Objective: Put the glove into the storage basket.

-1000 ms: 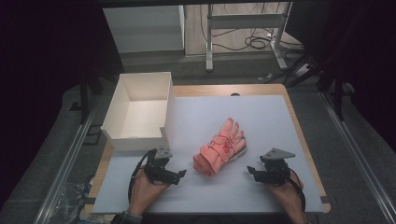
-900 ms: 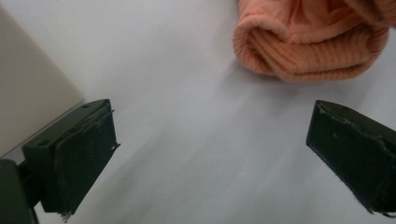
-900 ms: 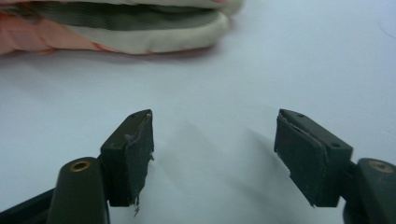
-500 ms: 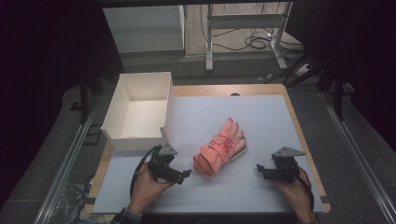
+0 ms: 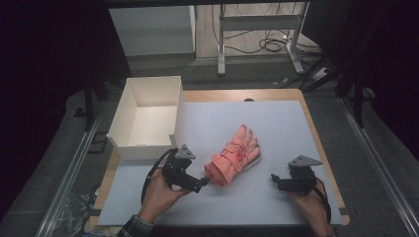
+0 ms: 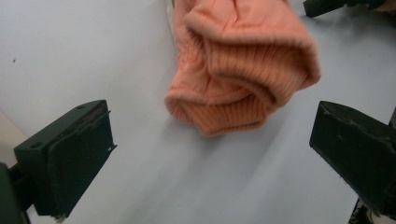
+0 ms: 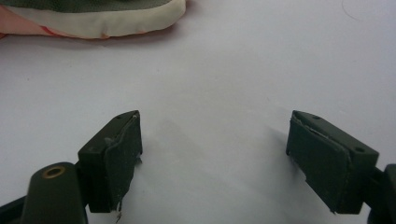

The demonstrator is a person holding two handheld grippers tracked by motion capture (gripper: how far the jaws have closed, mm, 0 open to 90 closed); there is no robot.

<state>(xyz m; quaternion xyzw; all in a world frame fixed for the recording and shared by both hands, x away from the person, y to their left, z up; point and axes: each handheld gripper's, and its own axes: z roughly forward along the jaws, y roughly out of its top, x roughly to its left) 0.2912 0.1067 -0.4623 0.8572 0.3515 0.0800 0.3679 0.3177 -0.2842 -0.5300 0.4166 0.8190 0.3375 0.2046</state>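
Note:
A pair of salmon-pink knitted gloves (image 5: pixel 232 157) lies stacked on the pale mat (image 5: pixel 276 123), fingers pointing up and right, ribbed cuffs toward the front left. My left gripper (image 5: pixel 201 182) is open just at the cuffs' left; in the left gripper view the ribbed cuffs (image 6: pixel 243 79) lie ahead between the wide-apart jaws, untouched. My right gripper (image 5: pixel 274 180) is open and low on the mat to the gloves' right, holding nothing. In the right gripper view the glove's cream edge (image 7: pixel 116 21) sits at the top left, well beyond the jaws.
An open white box (image 5: pixel 146 118) stands at the table's left rear, just behind my left hand. The wooden table edge (image 5: pixel 323 148) frames the mat. A white cabinet (image 5: pixel 153 29) and a metal frame with cables (image 5: pixel 262 29) stand on the floor behind.
My left gripper has moved right toward the glove cuffs. My right gripper has drawn back to the right and nearer the front, away from the gloves.

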